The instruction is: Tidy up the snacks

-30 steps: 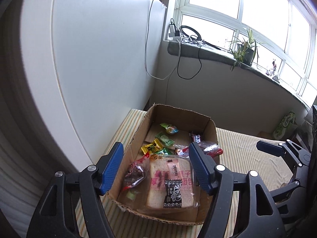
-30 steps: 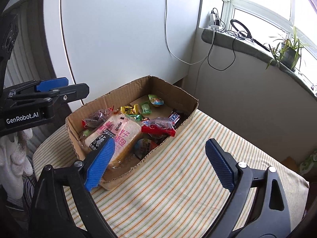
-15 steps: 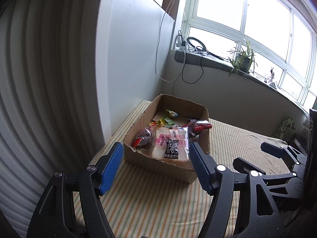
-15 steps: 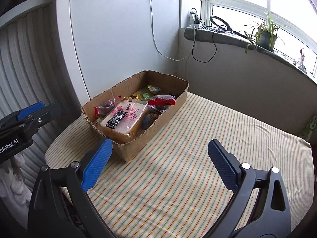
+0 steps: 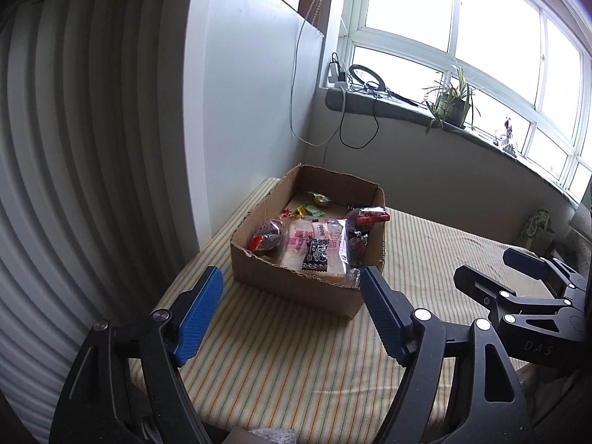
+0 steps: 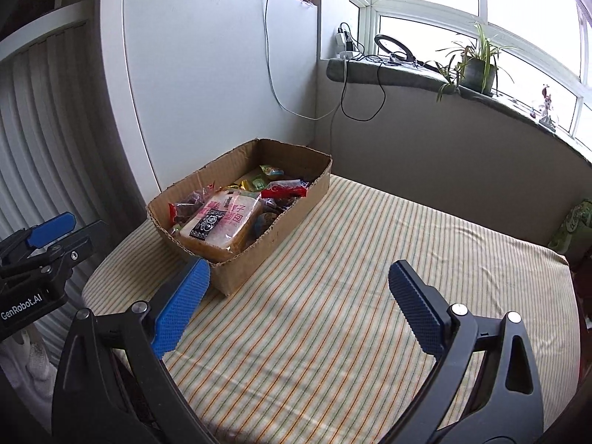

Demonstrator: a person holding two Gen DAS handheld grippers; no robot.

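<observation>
Both the left gripper (image 5: 290, 309) and right gripper (image 6: 298, 305) have pulled back from the snack-filled box (image 6: 273, 235), gaping empty, so sorting looks finished.

Both wrist views share box (image 5: 307, 255)

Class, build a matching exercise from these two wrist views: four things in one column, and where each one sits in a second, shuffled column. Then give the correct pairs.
Things
1. bread packet
2. potted plant
3. cardboard box
4. left tool

Places
A. on the striped tablecloth, near the wall
B. on the windowsill
C. open in the air, in front of the box
D. inside the box, at its near end

Pairs: 1-D, 2-B, 3-A, 4-C
</observation>
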